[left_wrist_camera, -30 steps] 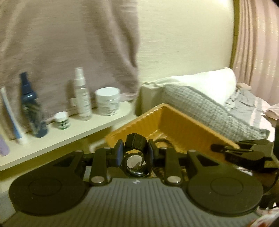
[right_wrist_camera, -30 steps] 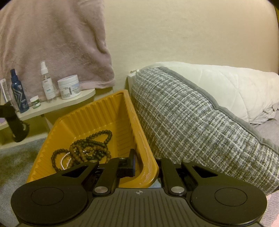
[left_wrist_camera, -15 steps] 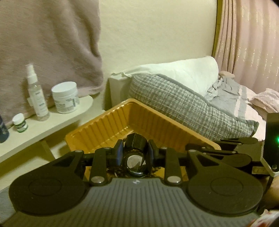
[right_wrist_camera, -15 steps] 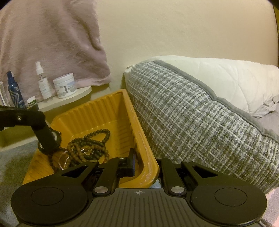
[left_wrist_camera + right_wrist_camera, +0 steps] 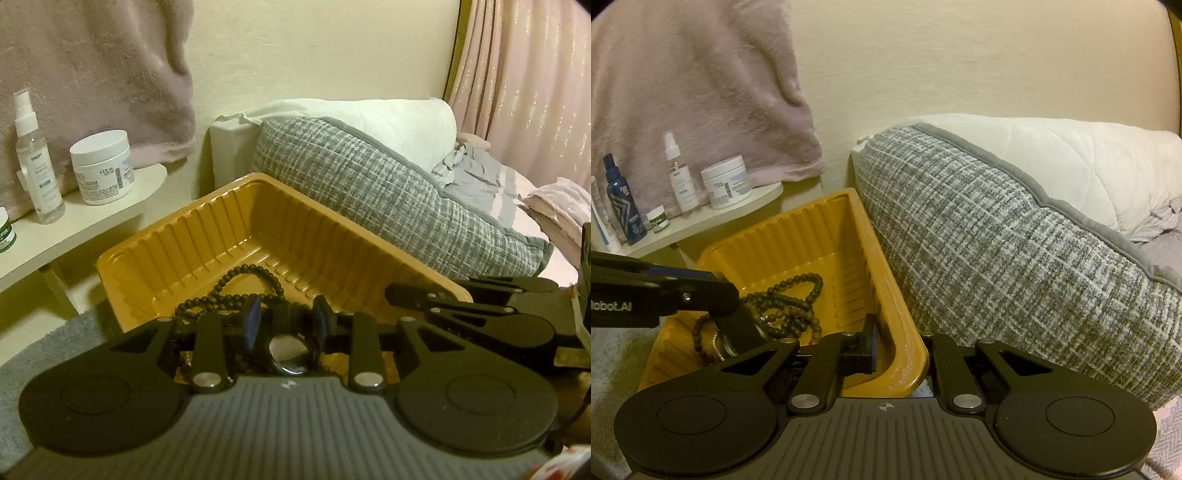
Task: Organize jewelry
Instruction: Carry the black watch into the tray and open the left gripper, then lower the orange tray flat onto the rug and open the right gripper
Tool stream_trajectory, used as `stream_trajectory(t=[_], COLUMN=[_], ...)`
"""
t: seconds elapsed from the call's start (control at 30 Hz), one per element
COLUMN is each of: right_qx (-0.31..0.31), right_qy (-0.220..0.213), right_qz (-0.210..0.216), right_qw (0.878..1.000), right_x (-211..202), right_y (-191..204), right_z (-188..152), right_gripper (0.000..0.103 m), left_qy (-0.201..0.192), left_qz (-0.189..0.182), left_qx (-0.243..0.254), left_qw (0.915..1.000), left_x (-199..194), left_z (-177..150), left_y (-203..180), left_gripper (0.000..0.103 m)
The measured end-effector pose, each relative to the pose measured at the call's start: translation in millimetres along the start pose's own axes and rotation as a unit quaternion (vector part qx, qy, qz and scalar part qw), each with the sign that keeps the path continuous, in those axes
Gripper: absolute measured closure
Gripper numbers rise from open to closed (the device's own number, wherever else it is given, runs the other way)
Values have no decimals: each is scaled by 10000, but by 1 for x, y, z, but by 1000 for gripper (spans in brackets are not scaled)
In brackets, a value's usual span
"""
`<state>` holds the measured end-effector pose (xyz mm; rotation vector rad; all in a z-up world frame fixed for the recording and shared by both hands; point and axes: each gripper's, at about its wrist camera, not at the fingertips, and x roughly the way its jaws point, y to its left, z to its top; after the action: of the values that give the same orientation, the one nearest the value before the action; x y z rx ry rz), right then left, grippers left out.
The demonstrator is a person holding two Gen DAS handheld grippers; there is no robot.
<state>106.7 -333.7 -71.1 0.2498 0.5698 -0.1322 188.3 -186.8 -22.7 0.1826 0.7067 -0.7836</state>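
Yellow tray (image 5: pixel 886 258): we are seeing the right gripper (image 5: pixel 897 354) clamping its rim; the left gripper (image 5: pixel 286 325) is gripping a watch (image 5: pixel 288 354) over beads (image 5: pixel 229 295).

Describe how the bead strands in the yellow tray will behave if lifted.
The bead strands lie in loose tangled loops, so they will probably hang limp and come up together. The round beads could slip between pads. In the ribbed yellow tray, they may snag.
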Motion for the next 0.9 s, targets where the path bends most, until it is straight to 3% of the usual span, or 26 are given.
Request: stream_trajectory(t=[0.3,0.37,0.7,0.9], right_qx=[116,156,585,883], right_qy=[12,20,138,194], right_qz=[37,54,235,381], right_qw=[9999,9999,9979,9952], right_x=[2,3,11,11], right_y=[-3,-5,-21,-32], right_z=[-1,-2,-5,-5], right_gripper=[93,93,91,91], left_qy=[-316,-387,-403,-443], left_qz=[541,698,1270,1493], left_qx=[-280,-408,-1026,-1287], left_qw=[9976,9960,9858,9794], left_x=[-28,-39,-81,-94], left_z=[-1,-7,-46,-65], left_y=[28,39,71,74], left_gripper=[71,67,67,53])
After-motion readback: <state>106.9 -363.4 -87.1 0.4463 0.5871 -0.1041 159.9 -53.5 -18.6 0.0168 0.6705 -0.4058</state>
